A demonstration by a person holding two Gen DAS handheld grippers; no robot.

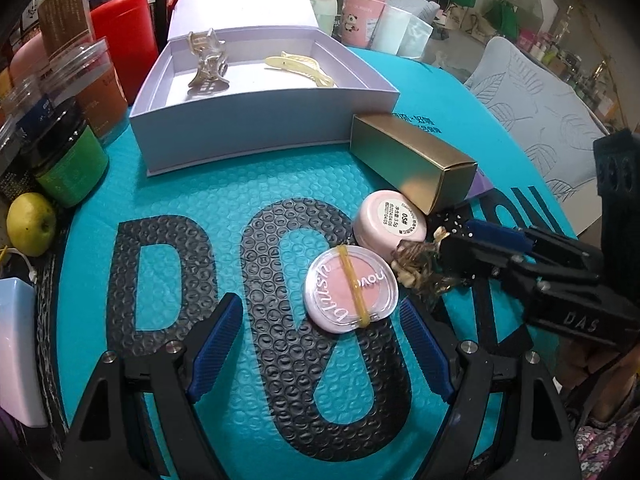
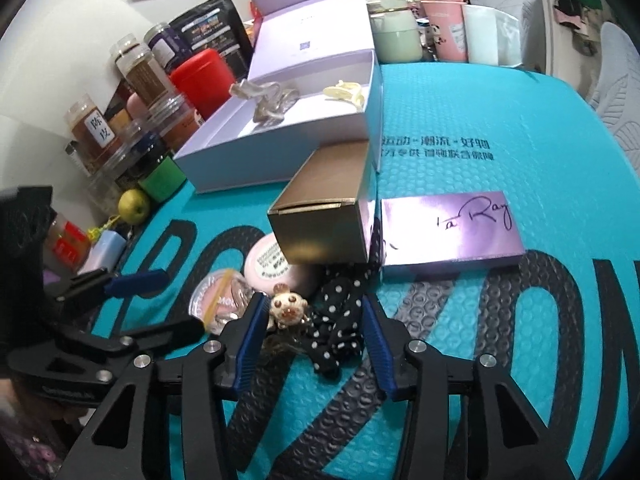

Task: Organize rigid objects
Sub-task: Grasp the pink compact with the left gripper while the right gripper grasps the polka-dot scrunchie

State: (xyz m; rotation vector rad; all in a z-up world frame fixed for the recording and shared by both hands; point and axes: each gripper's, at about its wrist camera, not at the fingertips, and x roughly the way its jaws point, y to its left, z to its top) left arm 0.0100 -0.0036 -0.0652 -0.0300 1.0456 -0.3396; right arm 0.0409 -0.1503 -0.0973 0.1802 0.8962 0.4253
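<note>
The open lavender box [image 1: 256,128] at the far side held two hair claws [image 1: 208,64]. The left gripper [image 1: 320,344] stood apart and empty; the right gripper [image 2: 316,332] straddled a polka-dot hair tie [image 2: 340,320], contact indeterminable.

Teal bubble mat [image 1: 224,200]: lavender box [image 1: 248,128], gold carton [image 1: 416,160], blush compacts [image 1: 352,290] (two).

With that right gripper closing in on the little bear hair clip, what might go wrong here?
1. The right gripper straddles the bear hair clip and its polka-dot bow; it might pinch only soft fabric and slip.
2. The blush compact and the pink round case sit right beside the clip, so lifting could nudge them.
3. The gold box lies close behind and might get bumped.
</note>
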